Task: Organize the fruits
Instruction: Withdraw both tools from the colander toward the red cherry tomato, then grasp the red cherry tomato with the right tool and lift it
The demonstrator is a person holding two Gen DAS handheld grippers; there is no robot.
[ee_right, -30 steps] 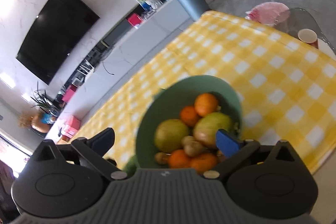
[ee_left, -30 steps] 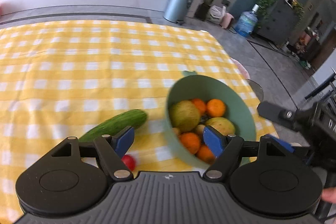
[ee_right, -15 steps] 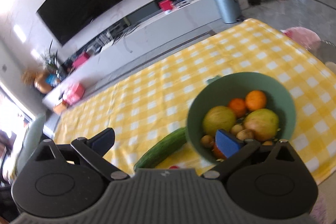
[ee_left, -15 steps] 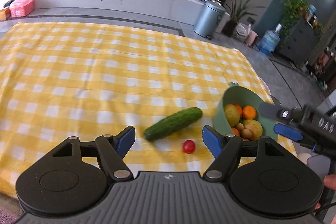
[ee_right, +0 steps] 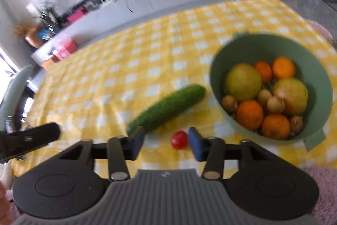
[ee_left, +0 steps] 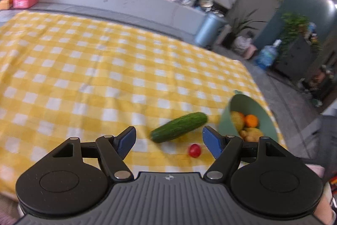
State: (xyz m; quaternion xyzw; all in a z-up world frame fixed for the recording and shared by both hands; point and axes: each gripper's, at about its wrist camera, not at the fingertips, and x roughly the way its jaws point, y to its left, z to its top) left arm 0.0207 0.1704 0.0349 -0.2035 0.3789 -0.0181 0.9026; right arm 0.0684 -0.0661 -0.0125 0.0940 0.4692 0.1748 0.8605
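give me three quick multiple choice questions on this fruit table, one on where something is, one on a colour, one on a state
1. Where does the cucumber lie?
A in the bowl
B on the cloth beside the bowl
C on the floor

2. What colour is the bowl?
A green
B red
C white

3. How is the small tomato?
A gripped and lifted
B inside the bowl
C loose on the cloth

Answers: 1 B, it rests on the checked tablecloth left of the bowl. 2 A, its wall is pale green. 3 C, it sits on the cloth, untouched by either gripper.
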